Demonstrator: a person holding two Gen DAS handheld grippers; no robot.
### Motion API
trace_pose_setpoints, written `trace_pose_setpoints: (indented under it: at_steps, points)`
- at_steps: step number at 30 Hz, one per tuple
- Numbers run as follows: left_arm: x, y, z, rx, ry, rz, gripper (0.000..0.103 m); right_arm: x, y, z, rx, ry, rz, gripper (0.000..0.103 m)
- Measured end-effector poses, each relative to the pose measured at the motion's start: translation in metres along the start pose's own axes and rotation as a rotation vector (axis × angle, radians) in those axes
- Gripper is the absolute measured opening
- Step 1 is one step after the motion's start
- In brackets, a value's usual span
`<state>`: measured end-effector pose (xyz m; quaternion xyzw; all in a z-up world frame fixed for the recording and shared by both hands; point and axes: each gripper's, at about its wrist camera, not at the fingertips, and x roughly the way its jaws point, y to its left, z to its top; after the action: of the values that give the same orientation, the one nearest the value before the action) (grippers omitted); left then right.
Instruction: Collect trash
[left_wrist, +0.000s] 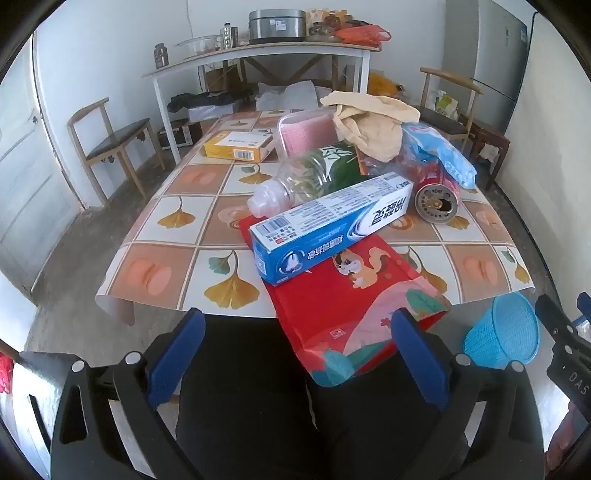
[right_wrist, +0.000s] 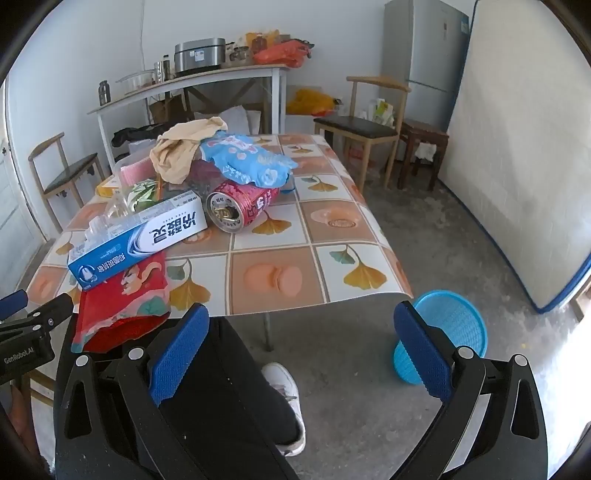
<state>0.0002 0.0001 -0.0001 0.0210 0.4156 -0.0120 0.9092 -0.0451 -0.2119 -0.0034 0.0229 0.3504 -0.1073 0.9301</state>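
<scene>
A pile of trash lies on the tiled-pattern table (left_wrist: 162, 221) (right_wrist: 280, 236). A blue and white toothpaste box (left_wrist: 328, 225) (right_wrist: 136, 242) rests on a red snack bag (left_wrist: 354, 295) (right_wrist: 122, 299) that hangs over the near edge. Behind them are a clear plastic bottle (left_wrist: 295, 184), a red can (left_wrist: 437, 201) (right_wrist: 236, 206), a blue wrapper (left_wrist: 450, 155) (right_wrist: 247, 158), a beige cloth (left_wrist: 373, 122) (right_wrist: 181, 151) and a yellow box (left_wrist: 240, 146). A blue basket (left_wrist: 502, 332) (right_wrist: 447, 332) stands on the floor. My left gripper (left_wrist: 295, 350) and right gripper (right_wrist: 299, 350) hang open before the table, holding nothing.
A person's dark trousers and a white shoe (right_wrist: 288, 398) are below the grippers. Wooden chairs (left_wrist: 110, 144) (right_wrist: 365, 125) stand left and right of the table. A white side table (left_wrist: 258, 55) with pots is at the back, a fridge (right_wrist: 424, 48) and a leaning mattress (right_wrist: 517, 155) to the right.
</scene>
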Motion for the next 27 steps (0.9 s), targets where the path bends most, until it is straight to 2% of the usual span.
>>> trace_pose_setpoints:
  at_steps: [27]
  points:
    - [0.001,0.008,0.003,-0.022,0.004,0.019,0.098,-0.002,0.001,0.004,0.0,0.0,0.016,0.097]
